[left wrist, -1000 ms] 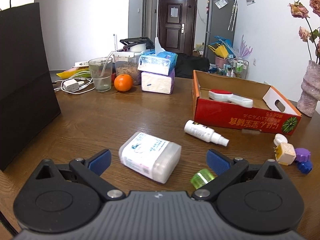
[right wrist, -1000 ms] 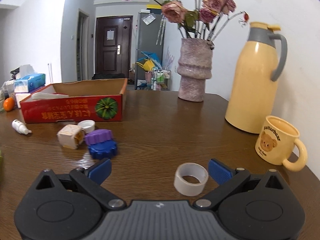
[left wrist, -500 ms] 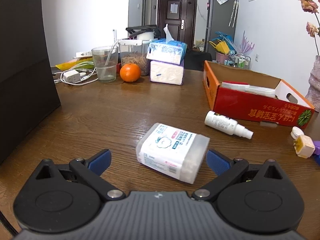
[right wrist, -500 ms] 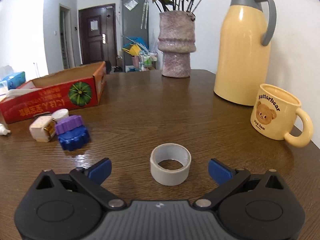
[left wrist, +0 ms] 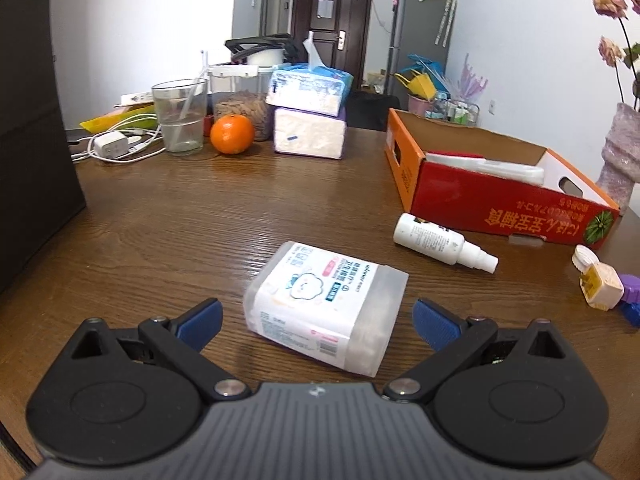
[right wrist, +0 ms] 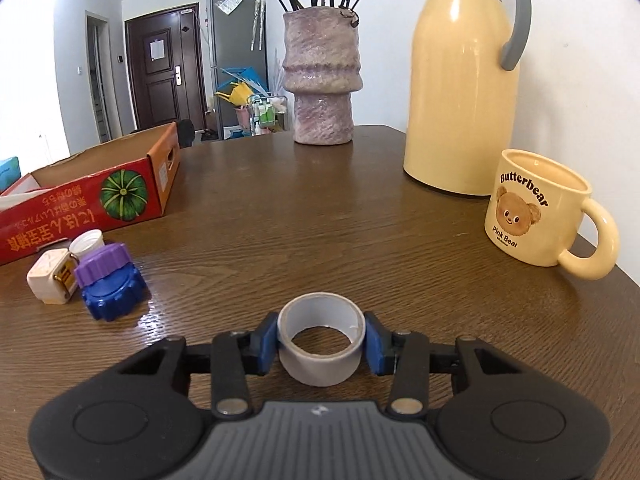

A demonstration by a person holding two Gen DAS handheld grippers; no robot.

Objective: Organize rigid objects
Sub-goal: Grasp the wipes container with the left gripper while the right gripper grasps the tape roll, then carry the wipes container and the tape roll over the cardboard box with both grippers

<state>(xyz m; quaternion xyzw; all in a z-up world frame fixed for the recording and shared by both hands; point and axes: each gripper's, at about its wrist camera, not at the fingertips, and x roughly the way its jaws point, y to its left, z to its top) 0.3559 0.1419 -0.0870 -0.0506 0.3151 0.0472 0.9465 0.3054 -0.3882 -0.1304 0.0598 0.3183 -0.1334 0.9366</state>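
A dark wooden surface (right wrist: pixel 360 216) in a lived-in room, a door and fridge at the back. On the right, the grey roll of tape (right wrist: pixel 321 344) stands on its edge-face, its hole pointing up, and the right tongs (right wrist: pixel 321 346) are clenched on it, blue pads pressing its outer wall from both sides. It looks light and stiff enough for a side grip; the smooth wall may slip if squeezed off-centre, so across the widest part is the place to hold. Just left lie a blue ribbed cap with a purple cap on top (right wrist: pixel 110 284) and a small cream cube (right wrist: pixel 52 278); the red-and-orange cardboard box (right wrist: pixel 92 196) waits behind, likely the destination.

On the left, the white plastic-wrapped rectangular packet (left wrist: pixel 326 306) lies flat between the released left tongs (left wrist: pixel 316 320), pads clear of it on both sides. Its long axis runs diagonally, from far-left to near-right. It seems light and firm; take it across the short sides. Beyond it lies a white spray bottle (left wrist: pixel 442 244), nozzle pointing right.
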